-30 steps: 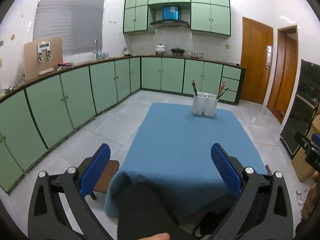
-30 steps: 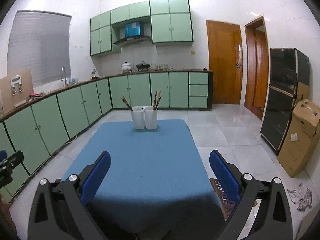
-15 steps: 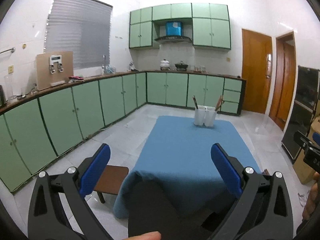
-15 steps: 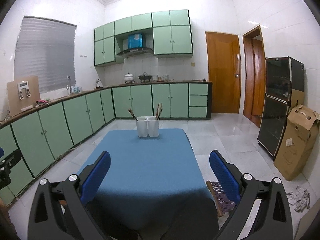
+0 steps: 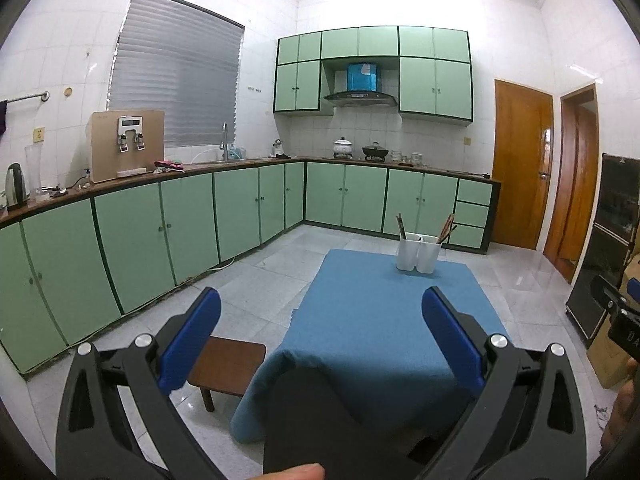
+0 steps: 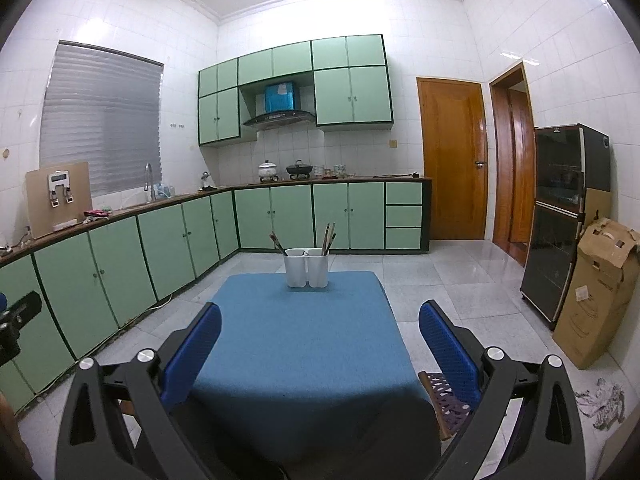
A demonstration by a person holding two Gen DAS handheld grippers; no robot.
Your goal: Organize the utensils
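- Your left claw (image 5: 320, 312) has matt black plastic arms and blue textured pads, with shiny metal screws.
- The counter (image 6: 304, 340) wears a matt blue cloth — soft, faintly napped.
- The twin holders (image 6: 307, 267) look like smooth white plastic; the sticks in them look wooden.
- Floor tiles (image 6: 452, 280) are glossy — the doors (image 6: 452, 160) are varnished wood.
- The box (image 6: 596, 292) is dull brown cardboard.

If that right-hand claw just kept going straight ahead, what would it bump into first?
Probably the white utensil holder at the far end of the blue table. The right gripper is open, points almost at it, and nothing shows between them. Depth is hard to judge; it could pass over.
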